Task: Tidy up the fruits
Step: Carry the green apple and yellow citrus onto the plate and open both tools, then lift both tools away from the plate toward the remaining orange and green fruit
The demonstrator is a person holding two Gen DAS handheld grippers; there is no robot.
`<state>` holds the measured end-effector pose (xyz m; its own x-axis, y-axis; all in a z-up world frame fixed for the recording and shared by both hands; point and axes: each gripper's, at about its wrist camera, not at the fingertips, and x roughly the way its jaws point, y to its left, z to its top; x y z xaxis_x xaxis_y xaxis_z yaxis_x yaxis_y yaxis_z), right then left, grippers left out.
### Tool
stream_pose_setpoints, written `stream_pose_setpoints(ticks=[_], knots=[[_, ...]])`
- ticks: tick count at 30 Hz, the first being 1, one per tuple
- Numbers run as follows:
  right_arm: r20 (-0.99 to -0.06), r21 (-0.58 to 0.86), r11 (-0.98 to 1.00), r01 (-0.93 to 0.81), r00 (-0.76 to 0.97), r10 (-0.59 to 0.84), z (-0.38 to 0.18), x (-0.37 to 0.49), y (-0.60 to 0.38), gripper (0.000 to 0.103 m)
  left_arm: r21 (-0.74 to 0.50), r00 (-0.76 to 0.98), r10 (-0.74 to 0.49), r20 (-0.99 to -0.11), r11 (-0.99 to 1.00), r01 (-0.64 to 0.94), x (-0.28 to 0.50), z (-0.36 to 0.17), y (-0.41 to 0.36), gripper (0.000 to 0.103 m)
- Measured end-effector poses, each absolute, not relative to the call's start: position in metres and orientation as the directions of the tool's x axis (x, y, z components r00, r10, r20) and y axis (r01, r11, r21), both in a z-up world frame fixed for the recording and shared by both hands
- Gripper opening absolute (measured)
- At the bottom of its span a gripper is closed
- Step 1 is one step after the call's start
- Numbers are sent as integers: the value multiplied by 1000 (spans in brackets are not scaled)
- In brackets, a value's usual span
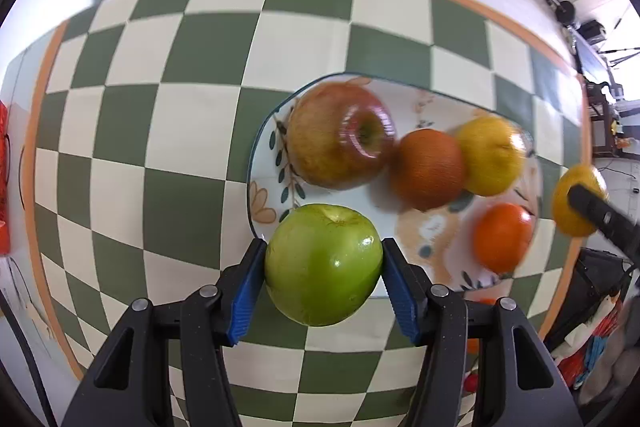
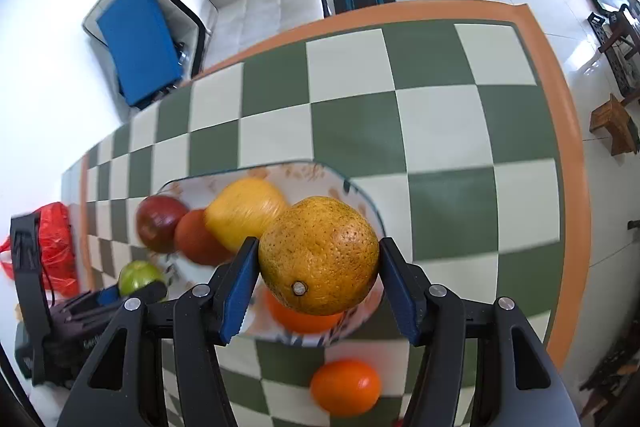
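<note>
Two apples, red [image 1: 340, 135] and green [image 1: 323, 264]; five citrus fruits [image 2: 319, 255]; one plate [image 1: 272, 131]; two claws [image 1: 323, 291].

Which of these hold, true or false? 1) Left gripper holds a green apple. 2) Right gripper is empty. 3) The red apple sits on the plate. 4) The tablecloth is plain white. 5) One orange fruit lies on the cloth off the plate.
1) True: the left gripper is shut on the round green apple.
2) False: the right gripper clamps a speckled yellow-orange citrus fruit.
3) True: the shiny red apple rests on the floral ceramic plate.
4) False: the tablecloth is green-and-cream checked.
5) True: a small orange fruit lies off the plate.
</note>
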<state>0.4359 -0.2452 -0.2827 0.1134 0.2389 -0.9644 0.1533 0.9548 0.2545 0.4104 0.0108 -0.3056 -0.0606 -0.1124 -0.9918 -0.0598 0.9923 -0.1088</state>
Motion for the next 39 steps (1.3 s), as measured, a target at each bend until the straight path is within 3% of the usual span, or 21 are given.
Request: stream_pose_setpoints(ticks=[12,13,14,16,21,28,39], knots=[[-974,227,962,152,9,228,-329,458,-233,64,-119,-95,-127,-987,989,-84,414,-327,12,56],[-972,232,959,162,9,233,-330,457,-235,67,-121,-87,-128,-988,989,-84,414,-325,13,67],[-973,231,959,164,16,232,-328,456,-235,78,-119,-72,-125,-990,989,-87,414,-321,13,82],[-974,224,960,166,21,224,-325,455,-235,84,-126,-55,-132,-990,988,-91,415,-316,14,89],[-980,200,968,151,35,197,-307,445,-233,94,-103,-26,-106,-994,991,-89,413,-300,19,89],[-991,89,994,69,106,81,-272,402,-215,95,-28,48,-25,-999,997,-73,397,-273,21,89],[-983,59,997,54,174,49,-241,321,-195,95,21,163,20,-986,1000,4,346,-231,13,89]])
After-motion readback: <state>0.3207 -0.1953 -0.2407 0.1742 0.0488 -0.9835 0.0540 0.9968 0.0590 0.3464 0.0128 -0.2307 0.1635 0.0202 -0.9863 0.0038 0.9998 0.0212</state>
